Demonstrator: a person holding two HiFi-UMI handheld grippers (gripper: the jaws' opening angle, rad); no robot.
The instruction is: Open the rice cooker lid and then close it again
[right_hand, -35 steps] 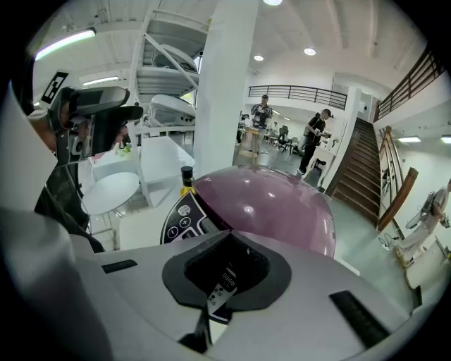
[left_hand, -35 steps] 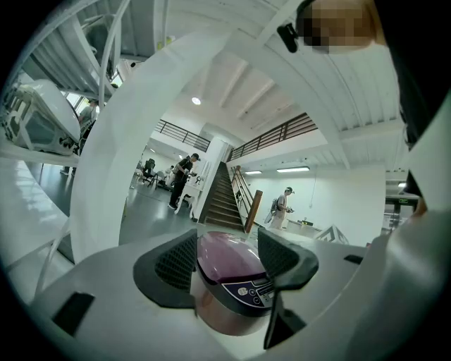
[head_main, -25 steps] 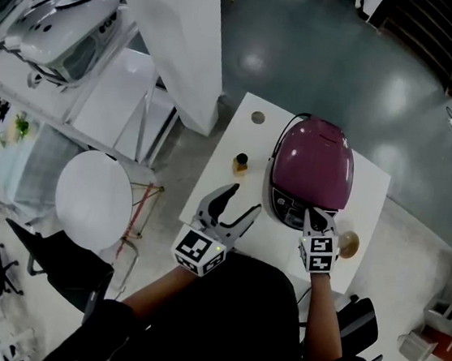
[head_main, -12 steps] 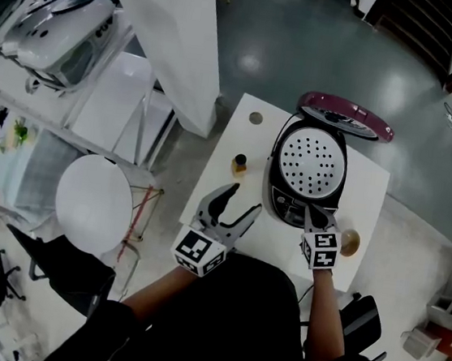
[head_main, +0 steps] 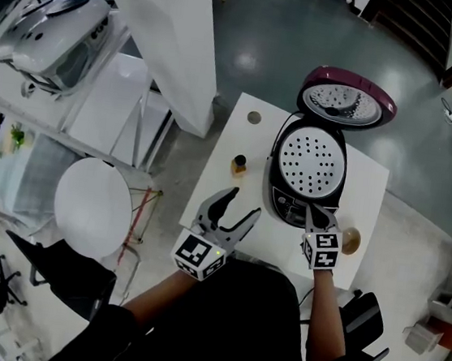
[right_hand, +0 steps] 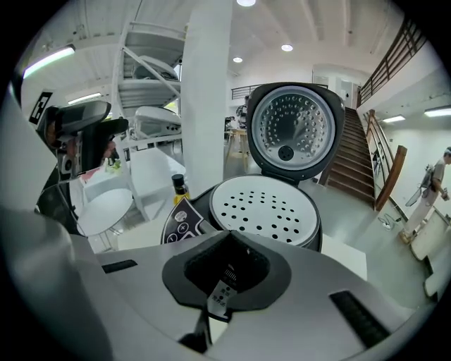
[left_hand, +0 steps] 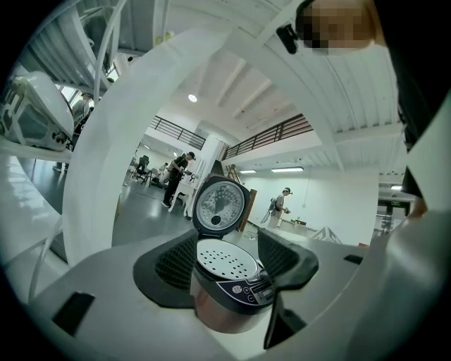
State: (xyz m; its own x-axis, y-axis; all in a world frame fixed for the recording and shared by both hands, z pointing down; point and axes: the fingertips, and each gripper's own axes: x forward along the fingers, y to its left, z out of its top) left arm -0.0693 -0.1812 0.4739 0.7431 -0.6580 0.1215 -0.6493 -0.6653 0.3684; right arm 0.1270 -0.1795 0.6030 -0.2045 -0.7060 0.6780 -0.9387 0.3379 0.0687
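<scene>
Head view, rice cooker (head_main: 291,208): on the white table (head_main: 259,143), right of frame centre, control panel facing the person.
Head view, lid (head_main: 346,104): swung fully up behind the body, metal underside showing, dark red rim around it.
Head view, perforated tray (head_main: 313,162): white, seated in the open top.
Head view, left gripper (head_main: 242,204): over the table's near-left part, well apart from the cooker, jaws spread wide with nothing between them.
Head view, right gripper (head_main: 313,215): jaws pressed together, tips at the front of the control panel.
Head view, small bottle (head_main: 239,165): upright on the table, just left of the cooker.
Head view, round wooden object (head_main: 350,242): on the table beside the right gripper.
Left gripper view, jaws: wide apart, with the open cooker framed beyond them at lower centre and its lid upright behind.
Right gripper view, jaws: closed, right against the cooker's front; tray and raised lid fill the centre, bottle at centre left.
</scene>
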